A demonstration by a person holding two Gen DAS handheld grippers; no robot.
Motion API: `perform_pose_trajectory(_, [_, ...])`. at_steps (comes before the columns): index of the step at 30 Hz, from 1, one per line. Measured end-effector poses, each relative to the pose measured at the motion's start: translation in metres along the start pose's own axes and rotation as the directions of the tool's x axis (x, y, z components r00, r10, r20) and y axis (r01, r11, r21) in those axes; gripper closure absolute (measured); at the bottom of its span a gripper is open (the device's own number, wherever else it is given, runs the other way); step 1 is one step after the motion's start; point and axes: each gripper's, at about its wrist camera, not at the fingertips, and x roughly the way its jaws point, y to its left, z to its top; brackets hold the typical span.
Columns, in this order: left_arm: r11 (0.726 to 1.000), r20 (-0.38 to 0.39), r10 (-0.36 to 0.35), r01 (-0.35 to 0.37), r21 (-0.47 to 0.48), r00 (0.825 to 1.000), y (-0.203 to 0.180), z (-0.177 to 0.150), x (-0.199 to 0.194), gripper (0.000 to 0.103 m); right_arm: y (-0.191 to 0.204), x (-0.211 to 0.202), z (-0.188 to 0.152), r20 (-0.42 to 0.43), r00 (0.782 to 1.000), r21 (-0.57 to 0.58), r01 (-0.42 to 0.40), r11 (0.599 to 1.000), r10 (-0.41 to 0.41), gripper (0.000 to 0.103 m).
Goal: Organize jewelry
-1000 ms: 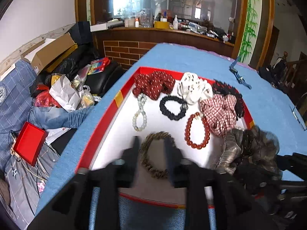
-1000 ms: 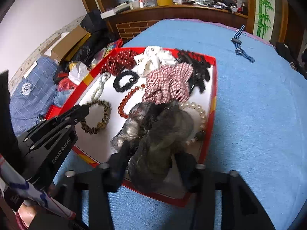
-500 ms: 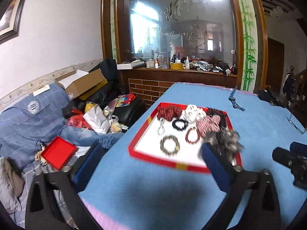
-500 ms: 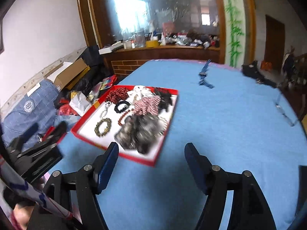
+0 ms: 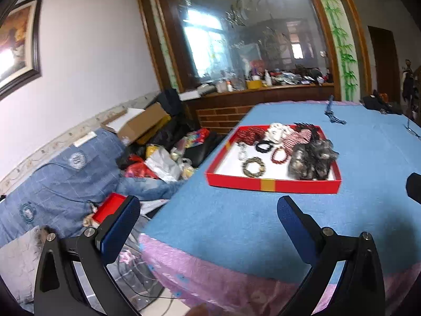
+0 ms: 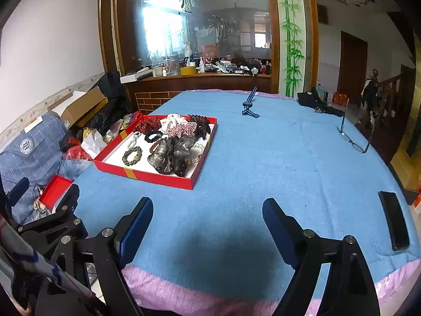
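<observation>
A red tray (image 5: 273,185) with a white floor lies on the blue tablecloth, well beyond both grippers. In it are a brown bead bracelet (image 5: 254,167), a red bead bracelet (image 5: 280,155), a black scrunchie (image 5: 264,146), a plaid scrunchie (image 6: 184,129), a pearl string (image 6: 196,159) and a heap of grey-black sheer scrunchies (image 6: 171,155). My left gripper (image 5: 208,208) stands open over the table's near left edge, with nothing between its fingers. My right gripper (image 6: 208,206) hovers over bare cloth in front of the tray (image 6: 158,176); its jaws are opening and hold nothing.
A pair of glasses (image 6: 352,142), a black flat bar (image 6: 393,221) and a striped blue strap (image 6: 248,105) lie on the cloth to the right and far side. Left of the table are a cluttered blue sofa (image 5: 52,179) and a small red box (image 5: 110,208).
Both grippers have pulled back from the tray and risen, and their jaws have spread. The brown bracelet and the grey scrunchies that were between the fingers now lie in the tray.
</observation>
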Motion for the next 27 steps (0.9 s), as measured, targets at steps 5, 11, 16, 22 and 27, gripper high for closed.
perform_pose_trajectory(5, [0.996,-0.053,-0.062,0.059,-0.065,0.997,0.019,0.001,-0.004,0.000,0.007,-0.012,-0.004,0.013,1.000,0.008,0.002,1.000,-0.002,0.010])
perform_pose_trajectory(11, [0.998,-0.075,-0.038,0.034,-0.059,0.996,0.017,0.001,0.000,0.000,0.012,-0.009,-0.006,0.005,1.000,-0.018,0.006,1.000,-0.006,0.010])
perform_pose_trajectory(16, [0.999,-0.062,-0.019,0.016,-0.040,0.998,0.012,0.001,-0.002,0.000,0.007,-0.008,-0.006,0.000,1.000,0.000,0.012,1.000,-0.012,0.010])
perform_pose_trajectory(22, [0.999,-0.077,-0.010,0.008,-0.036,0.997,0.013,0.001,0.000,0.000,0.014,-0.010,-0.007,0.001,1.000,-0.025,0.006,1.000,-0.006,0.010])
perform_pose_trajectory(27, [0.999,-0.081,-0.009,0.006,-0.036,0.997,0.015,-0.001,0.003,0.000,0.017,-0.007,-0.007,-0.004,1.000,-0.034,0.006,0.999,-0.006,0.010])
